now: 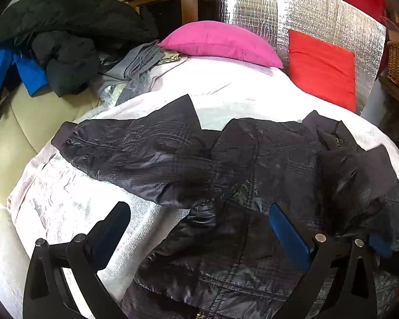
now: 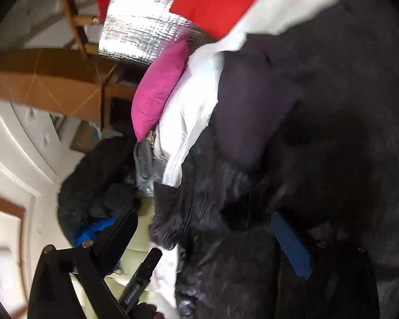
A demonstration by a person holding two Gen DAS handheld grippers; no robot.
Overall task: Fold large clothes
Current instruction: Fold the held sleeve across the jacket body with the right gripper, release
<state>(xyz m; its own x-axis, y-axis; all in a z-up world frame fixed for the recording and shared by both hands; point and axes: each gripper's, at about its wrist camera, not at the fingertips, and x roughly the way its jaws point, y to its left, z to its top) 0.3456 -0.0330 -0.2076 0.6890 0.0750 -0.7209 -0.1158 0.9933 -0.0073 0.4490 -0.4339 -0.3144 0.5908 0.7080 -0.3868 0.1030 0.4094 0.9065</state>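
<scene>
Black and shiny, the quilted jacket [image 1: 226, 175] lies spread across the white sheet [image 1: 66, 186] of the bed, one sleeve stretched toward the left edge, its collar bunched toward the right edge. The left gripper [image 1: 199, 228] tilts down over the jacket's lower part with its fingers [image 1: 287, 236] spread wide; the right finger hangs over the dark cloth, the left one over bare sheet, and nothing is pinched. The right gripper [image 2: 204, 236] is rolled to one side in a blurred view, fingers [image 2: 290, 242] spread wide and empty, the jacket's crumpled fabric close ahead of them. A pink pillow [image 1: 220, 42] sits at the bed's far edge.
</scene>
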